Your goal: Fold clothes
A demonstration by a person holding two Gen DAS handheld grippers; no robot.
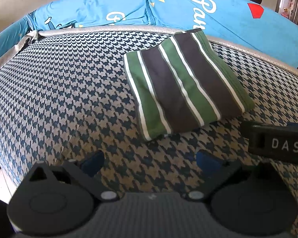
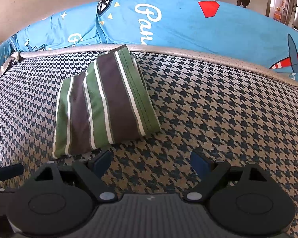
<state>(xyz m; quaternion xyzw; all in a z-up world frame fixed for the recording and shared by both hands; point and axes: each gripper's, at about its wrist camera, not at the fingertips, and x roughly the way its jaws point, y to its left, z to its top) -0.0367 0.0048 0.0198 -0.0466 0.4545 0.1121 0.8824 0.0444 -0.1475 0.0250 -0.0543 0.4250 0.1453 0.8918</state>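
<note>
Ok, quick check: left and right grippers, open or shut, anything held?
Left gripper: open, holding nothing.
Right gripper: open, holding nothing; the folded striped garment lies free ahead of it.

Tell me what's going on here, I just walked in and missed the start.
A person with a gripper in each hand is folding clothes on a houndstooth cushion. The striped garment already lies folded into a compact rectangle near the cushion's far edge, in front of blue bedding. The left gripper and the right gripper are both open and empty, hovering just short of the garment, neither touching it.
</note>
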